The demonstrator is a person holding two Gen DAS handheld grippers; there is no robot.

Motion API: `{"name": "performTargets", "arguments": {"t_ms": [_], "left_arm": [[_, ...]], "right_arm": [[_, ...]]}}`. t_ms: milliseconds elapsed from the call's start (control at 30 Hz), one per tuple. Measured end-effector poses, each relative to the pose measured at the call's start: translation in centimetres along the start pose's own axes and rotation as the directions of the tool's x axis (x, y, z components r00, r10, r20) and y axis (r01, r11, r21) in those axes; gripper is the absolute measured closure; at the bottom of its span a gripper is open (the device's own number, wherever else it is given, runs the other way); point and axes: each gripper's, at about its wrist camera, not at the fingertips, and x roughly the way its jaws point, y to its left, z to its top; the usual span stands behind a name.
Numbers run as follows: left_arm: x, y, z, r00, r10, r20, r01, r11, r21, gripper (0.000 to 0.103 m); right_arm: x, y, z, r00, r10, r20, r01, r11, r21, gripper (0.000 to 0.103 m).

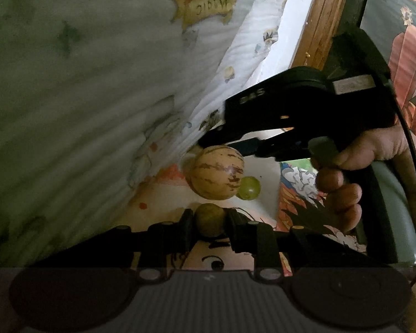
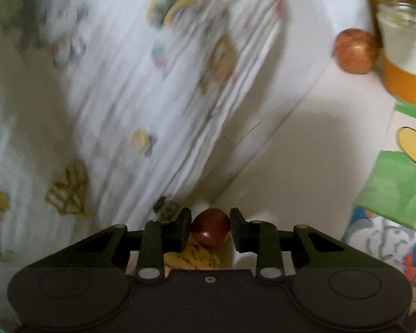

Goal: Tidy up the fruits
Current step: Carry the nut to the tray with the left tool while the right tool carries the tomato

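Observation:
In the left wrist view my left gripper [image 1: 210,220] is shut on a small brownish-green round fruit [image 1: 210,218]. Just beyond it lie a tan melon-like fruit with brown streaks [image 1: 215,172] and a green grape [image 1: 248,188] on the printed cloth. The right gripper's black body [image 1: 296,116], held by a hand, reaches in from the right above the streaked fruit; its tips are hidden there. In the right wrist view my right gripper [image 2: 210,226] is shut on a dark red round fruit [image 2: 210,227]. An orange-brown round fruit [image 2: 355,51] lies far right.
A white quilted cloth with cartoon prints [image 1: 97,97] rises on the left in both views. A wooden frame edge [image 1: 321,25] stands at the back. A glass jar with an orange band [image 2: 407,55] stands beside the orange-brown fruit. A colourful cartoon mat [image 2: 388,183] covers the surface.

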Motion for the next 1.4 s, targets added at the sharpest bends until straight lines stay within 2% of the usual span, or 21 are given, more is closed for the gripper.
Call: {"name": "performTargets", "arguments": {"t_ms": [300,633,767,967,1233,1400], "left_arm": [[-2.9,-2.3,0.0,1.0,-0.011,0.013,0.011,1.0,0.021,0.074],[-8.3,-8.0,-0.3,0.995,-0.068,0.067,0.063,0.995,0.075,0.074],[-10.6,-10.4,-0.7,0.992,-0.104,0.076,0.097,0.991,0.093,0.074],[-13.3,-13.9,-3.2,0.986,-0.157,0.062,0.15,0.983,0.104,0.074],[-14.9,-17.2,-7.6,0.981,-0.194,0.009,0.191,0.973,0.129,0.074],[-15.3,-18.3,-10.1,0.978,-0.205,-0.028,0.207,0.968,0.14,0.074]], "right_arm": [[-8.1,-1.7,-1.1,0.998,-0.025,0.06,0.024,1.0,0.015,0.071],[-19.1,-1.9,-4.0,0.992,-0.05,0.116,0.048,0.999,0.015,0.071],[-23.9,-2.1,-6.4,0.99,-0.062,0.123,0.062,0.998,0.009,0.071],[-29.1,-3.4,-11.0,0.989,-0.081,0.121,0.081,0.997,0.007,0.071],[-33.1,-5.7,-17.5,0.987,-0.116,0.108,0.115,0.993,0.016,0.071],[-34.6,-7.1,-20.3,0.982,-0.153,0.112,0.151,0.988,0.027,0.071]]}}
